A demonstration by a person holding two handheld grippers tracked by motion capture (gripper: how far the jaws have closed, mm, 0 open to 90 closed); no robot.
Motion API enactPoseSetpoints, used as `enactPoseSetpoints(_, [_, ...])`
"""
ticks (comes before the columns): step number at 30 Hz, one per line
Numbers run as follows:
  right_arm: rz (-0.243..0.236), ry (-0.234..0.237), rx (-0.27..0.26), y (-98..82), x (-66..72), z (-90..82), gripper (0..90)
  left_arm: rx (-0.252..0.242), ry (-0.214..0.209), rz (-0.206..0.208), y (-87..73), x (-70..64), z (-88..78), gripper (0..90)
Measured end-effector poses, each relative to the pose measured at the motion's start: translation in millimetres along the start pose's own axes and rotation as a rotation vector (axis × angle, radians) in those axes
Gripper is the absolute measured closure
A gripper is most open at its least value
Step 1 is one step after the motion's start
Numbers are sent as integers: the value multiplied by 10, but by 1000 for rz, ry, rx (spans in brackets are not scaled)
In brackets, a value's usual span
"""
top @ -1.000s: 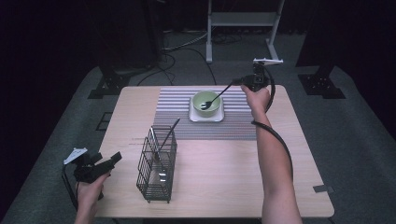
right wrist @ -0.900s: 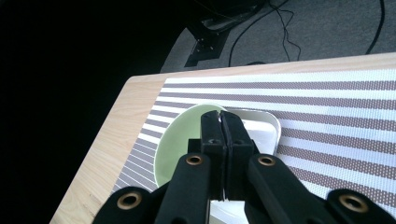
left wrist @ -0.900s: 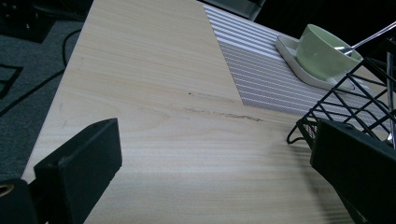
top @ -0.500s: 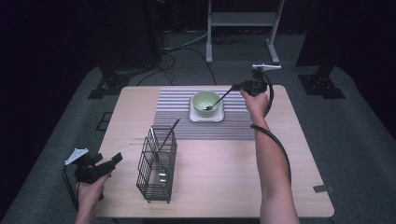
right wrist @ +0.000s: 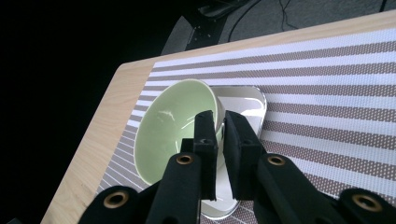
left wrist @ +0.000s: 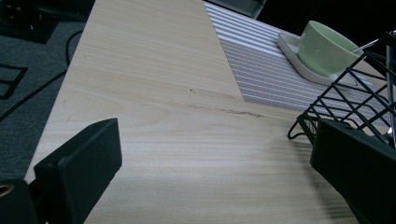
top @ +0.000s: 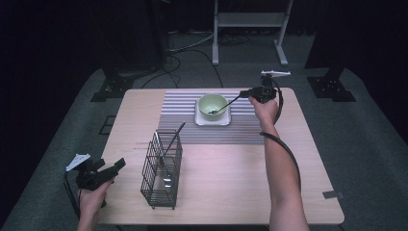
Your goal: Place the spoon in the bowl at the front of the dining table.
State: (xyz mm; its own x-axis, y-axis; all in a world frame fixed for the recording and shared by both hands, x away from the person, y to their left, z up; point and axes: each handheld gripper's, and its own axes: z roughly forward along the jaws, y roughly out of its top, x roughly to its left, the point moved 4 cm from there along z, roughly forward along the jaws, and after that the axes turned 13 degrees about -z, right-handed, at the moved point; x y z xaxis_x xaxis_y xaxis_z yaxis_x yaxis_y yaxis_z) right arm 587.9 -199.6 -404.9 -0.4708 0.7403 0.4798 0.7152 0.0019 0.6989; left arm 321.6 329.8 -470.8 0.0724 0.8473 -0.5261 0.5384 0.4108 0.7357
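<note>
The spoon (top: 228, 104) is seen in the high view with its scoop end down inside the green bowl (top: 213, 103), and its dark handle is angled up to the right gripper (top: 244, 95) at the far right of the table (top: 231, 178). The bowl is seated on a white square plate (top: 211, 121), which is laid on the striped placemat (top: 178, 115). In the right gripper view, the right gripper (right wrist: 219, 116) is pointed down over the bowl (right wrist: 173, 126) and its jaws have just been eased apart: a slim slit is left between them now, and the plate can be glimpsed through it. Whether the handle is still pinched by the pads cannot be told, since no handle can be picked out in that slit. At the near left corner, the left gripper (top: 118, 164) is held low just above the tabletop, its jaws spread wide with nothing gripped between them. In the left gripper view, bare wood is framed by the left gripper (left wrist: 215, 140), and the black wire basket (left wrist: 355, 107) is found just beside its right jaw. One long utensil (top: 173, 139) is leaned up out of the basket (top: 161, 178).
</note>
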Motion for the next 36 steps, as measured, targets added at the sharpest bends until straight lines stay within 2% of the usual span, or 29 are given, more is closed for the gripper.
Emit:
enactPoseSetpoints(6, [7, 10, 10, -64, -22, 21, 801, 1, -1, 1, -1, -8, -1, 10])
enactPoseSetpoints(11, [19, 23, -4, -96, -41, -15, 758, 1, -3, 3, -3, -18, -2, 10])
enactPoseSetpoints(19, [27, 57, -15, -159, -48, -108, 655, 1, -7, 11, -6, -44, 7, 10])
enactPoseSetpoints(30, [2, 101, 6, -337, 11, -179, 572, 4, -8, 13, -14, -54, 8, 10])
enactPoseSetpoints(36, [-17, 131, 34, -437, 87, -200, 516, 8, -13, 13, -17, -69, 8, 10])
